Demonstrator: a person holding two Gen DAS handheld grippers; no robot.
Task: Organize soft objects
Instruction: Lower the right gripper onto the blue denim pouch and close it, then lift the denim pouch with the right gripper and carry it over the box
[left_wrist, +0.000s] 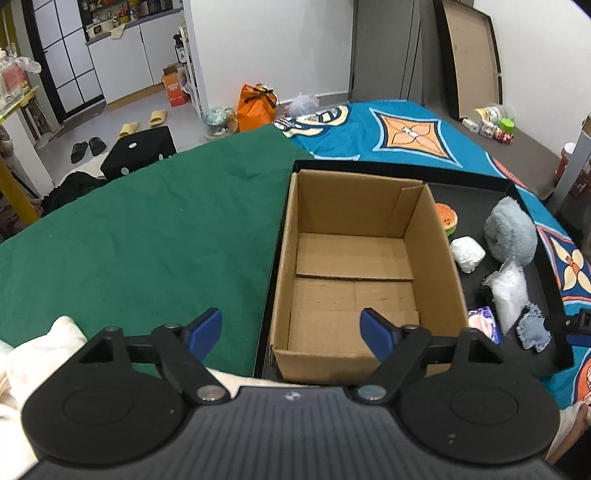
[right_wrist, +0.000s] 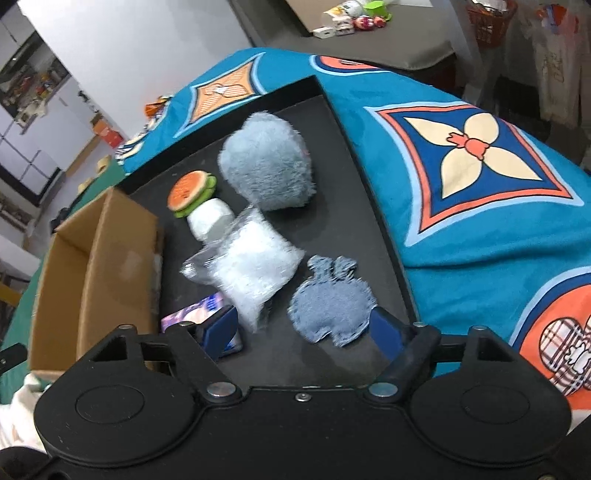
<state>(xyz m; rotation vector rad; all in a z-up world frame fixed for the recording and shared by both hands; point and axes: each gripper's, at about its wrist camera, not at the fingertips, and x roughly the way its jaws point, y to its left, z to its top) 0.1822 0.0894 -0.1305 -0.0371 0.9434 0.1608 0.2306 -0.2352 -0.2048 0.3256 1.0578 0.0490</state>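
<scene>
Nothing is packed yet: the cardboard box (left_wrist: 354, 273) is bare. Both tongs, left (left_wrist: 291, 332) and right (right_wrist: 303, 330), gape empty; the right should next close on the denim patch (right_wrist: 330, 304), low centre.

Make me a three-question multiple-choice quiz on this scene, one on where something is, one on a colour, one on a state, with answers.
1. Where does the denim patch lie?
A. in the cardboard box
B. on the black tray
C. on the green cloth

2. What colour is the fluffy plush?
A. grey-blue
B. orange
C. green

3. What state is the right gripper in?
A. shut on the plush
B. shut on nothing
C. open, holding nothing

Answers:
1 B, it rests on the black tray beside the cardboard box.
2 A, its fur is grey-blue.
3 C, its jaws stand apart with the patch lying between them, ungripped.
</scene>
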